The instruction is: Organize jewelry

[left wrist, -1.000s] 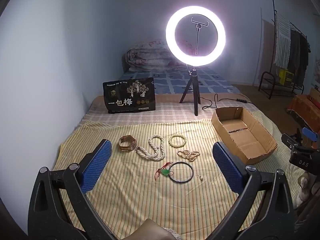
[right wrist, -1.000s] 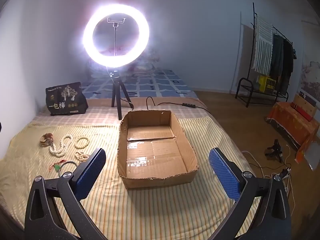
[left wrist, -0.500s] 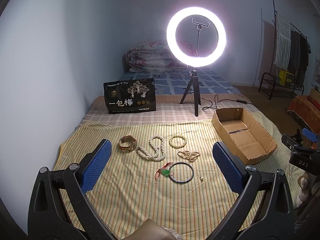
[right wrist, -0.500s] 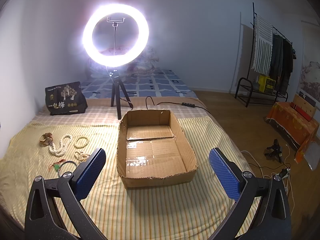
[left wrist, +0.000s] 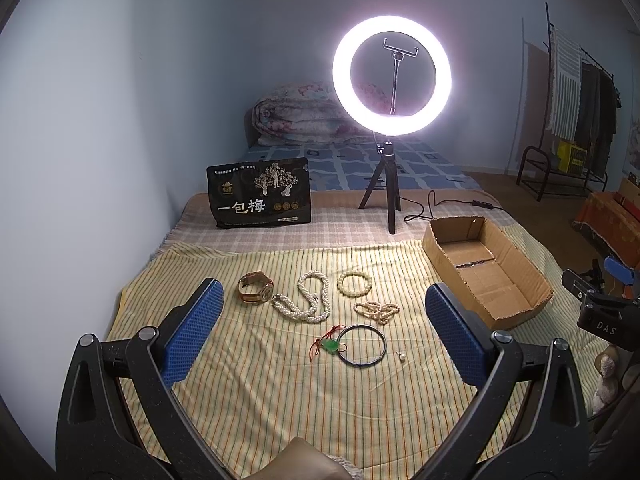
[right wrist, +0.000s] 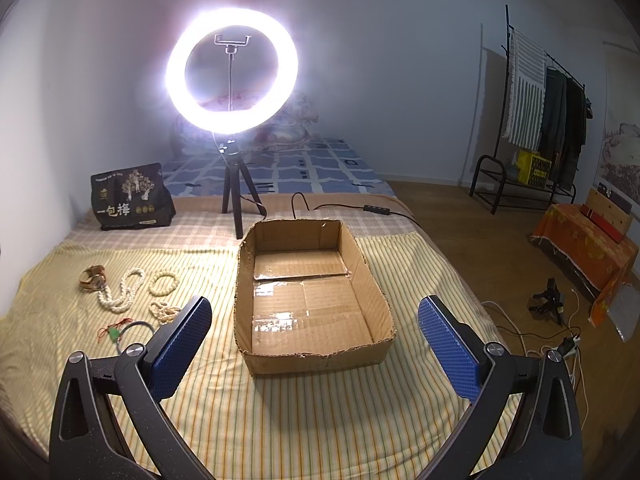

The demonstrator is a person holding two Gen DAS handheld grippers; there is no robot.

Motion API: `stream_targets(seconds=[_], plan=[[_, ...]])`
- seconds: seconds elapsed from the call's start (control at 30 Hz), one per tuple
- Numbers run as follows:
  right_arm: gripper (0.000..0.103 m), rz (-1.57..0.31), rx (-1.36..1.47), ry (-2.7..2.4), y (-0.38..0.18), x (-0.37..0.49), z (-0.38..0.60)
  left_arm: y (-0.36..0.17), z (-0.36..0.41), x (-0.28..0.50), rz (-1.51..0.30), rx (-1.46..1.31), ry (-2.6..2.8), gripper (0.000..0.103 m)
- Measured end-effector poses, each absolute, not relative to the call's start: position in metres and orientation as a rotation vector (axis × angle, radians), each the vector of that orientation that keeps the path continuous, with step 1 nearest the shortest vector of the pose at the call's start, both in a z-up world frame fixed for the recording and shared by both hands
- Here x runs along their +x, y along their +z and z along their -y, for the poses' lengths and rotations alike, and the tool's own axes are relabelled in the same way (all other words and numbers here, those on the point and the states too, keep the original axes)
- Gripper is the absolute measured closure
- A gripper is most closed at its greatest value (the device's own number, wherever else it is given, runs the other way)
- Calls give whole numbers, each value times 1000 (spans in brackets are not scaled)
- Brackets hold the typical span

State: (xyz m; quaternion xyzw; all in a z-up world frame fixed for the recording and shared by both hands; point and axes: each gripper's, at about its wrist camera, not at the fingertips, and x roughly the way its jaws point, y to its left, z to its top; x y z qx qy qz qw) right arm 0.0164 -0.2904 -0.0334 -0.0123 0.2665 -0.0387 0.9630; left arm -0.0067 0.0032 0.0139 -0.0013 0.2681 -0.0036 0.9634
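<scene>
Count, taken relative to the cardboard box (left wrist: 490, 276): boxes, 1. Jewelry on the striped cloth, all to the left of the box: watch (left wrist: 256, 287), 1; long pearl necklace (left wrist: 308, 300), 1; pale bead bracelet (left wrist: 355, 283), 1; small beaded strand (left wrist: 376, 309), 1 (bunched, so strand count uncertain); dark bangle (left wrist: 362, 345), 1; green pendant on red cord (left wrist: 330, 345), 1; loose bead (left wrist: 401, 356), 1. Behind the box: ring light (left wrist: 392, 80), 1; black bag (left wrist: 260, 193), 1.

Dim room, glaring ring light (right wrist: 232, 70), fisheye-warped dark corners.
</scene>
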Motion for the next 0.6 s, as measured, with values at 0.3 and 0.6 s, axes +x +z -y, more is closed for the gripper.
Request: stream_targets(seconds=[0.3,0.6], plan=[[1,-539,-24,-82,-32,14,291,14,-1,-7,-540,-4,-5,0],[1,-539,-24,-82,-31,14,291,16,0,-6,-536,-6,-4,0]])
